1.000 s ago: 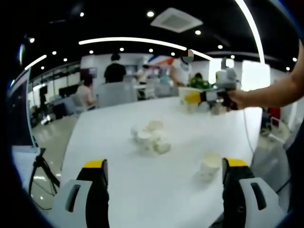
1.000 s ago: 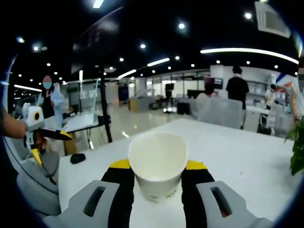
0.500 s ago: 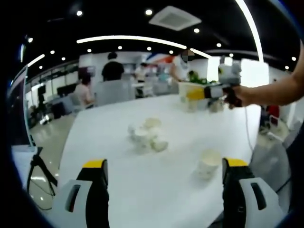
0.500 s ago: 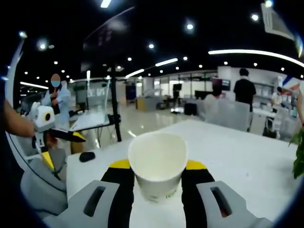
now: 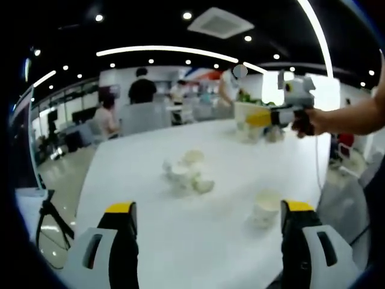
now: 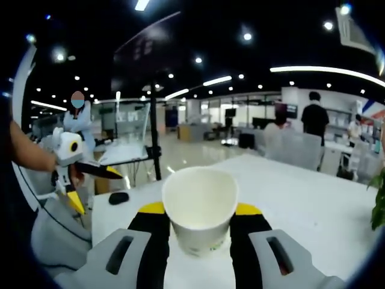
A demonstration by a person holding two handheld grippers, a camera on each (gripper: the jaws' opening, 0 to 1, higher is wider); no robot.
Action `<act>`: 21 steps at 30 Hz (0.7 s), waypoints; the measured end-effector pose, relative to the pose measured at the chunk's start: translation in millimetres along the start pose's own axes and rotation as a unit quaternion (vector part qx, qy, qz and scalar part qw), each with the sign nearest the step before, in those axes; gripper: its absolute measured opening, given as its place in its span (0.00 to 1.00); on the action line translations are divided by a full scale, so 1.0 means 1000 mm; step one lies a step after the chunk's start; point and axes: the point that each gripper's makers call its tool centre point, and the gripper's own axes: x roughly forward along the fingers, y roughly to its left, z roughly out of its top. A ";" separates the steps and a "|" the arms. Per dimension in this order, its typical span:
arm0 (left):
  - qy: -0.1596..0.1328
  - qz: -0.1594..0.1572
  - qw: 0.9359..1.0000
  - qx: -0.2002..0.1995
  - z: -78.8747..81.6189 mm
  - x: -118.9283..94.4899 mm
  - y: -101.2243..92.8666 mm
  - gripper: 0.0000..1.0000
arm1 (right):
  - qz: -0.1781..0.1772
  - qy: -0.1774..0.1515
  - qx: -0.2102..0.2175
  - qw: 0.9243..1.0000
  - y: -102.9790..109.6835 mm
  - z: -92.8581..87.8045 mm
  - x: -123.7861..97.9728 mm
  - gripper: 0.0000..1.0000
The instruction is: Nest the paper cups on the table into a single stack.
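Note:
My right gripper [image 6: 200,212] is shut on a white paper cup [image 6: 200,205], held upright with its mouth open toward the camera. In the left gripper view that same right gripper [image 5: 283,114] hovers over the far right of the white table [image 5: 138,198] with its cup [image 5: 246,115]. A cluster of several paper cups [image 5: 186,171] lies mid-table, some tipped over. A single cup [image 5: 264,208] stands close to my left gripper's right finger. My left gripper [image 5: 209,208] is open wide with nothing between its jaws. The left gripper [image 6: 75,170] also appears at the left of the right gripper view, open.
People sit and stand beyond the table's far edge [image 5: 180,123] among chairs. A tripod [image 5: 51,220] stands on the floor at the left. A small black object [image 6: 119,197] lies near the table corner, a dark pole [image 6: 155,144] rises behind it, and a plant [image 6: 379,205] is at the right.
In the left gripper view, the right gripper and its cup have drifted slightly right and up. The right gripper view has turned a little. The cups on the table have not moved.

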 end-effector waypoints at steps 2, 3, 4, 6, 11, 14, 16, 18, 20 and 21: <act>0.002 0.000 1.000 0.001 0.000 0.000 0.001 0.97 | 0.002 -0.001 -0.002 1.000 0.003 0.000 -0.002 0.35; 0.002 0.000 1.000 0.002 0.000 0.001 0.001 0.97 | 0.003 -0.002 -0.002 1.000 0.004 0.001 -0.004 0.35; 0.002 0.000 1.000 0.003 0.000 0.001 0.001 0.97 | 0.005 -0.003 -0.003 1.000 0.007 0.001 -0.005 0.35; 0.003 -0.001 1.000 0.005 0.001 0.001 0.001 0.97 | 0.008 -0.003 -0.004 1.000 0.010 0.001 -0.008 0.35; 0.003 -0.001 1.000 0.007 0.003 0.001 0.002 0.97 | 0.012 -0.009 0.002 1.000 0.015 0.002 -0.014 0.36; 0.002 0.000 1.000 0.007 0.004 0.003 0.003 0.97 | 0.023 -0.014 -0.003 1.000 0.019 0.001 -0.017 0.36; 0.001 0.000 1.000 0.006 0.004 0.003 0.002 0.97 | 0.027 -0.014 0.003 1.000 0.019 -0.002 -0.019 0.36; 0.002 -0.001 1.000 0.006 0.003 0.004 0.001 0.97 | 0.032 -0.017 0.008 0.999 0.022 -0.003 -0.020 0.36; 0.001 -0.002 1.000 0.006 0.003 0.005 -0.001 0.97 | 0.034 -0.013 0.004 0.999 0.025 -0.005 -0.021 0.36; 0.002 -0.003 1.000 0.006 0.003 0.005 -0.001 0.97 | 0.035 -0.012 0.001 0.999 0.027 -0.006 -0.022 0.36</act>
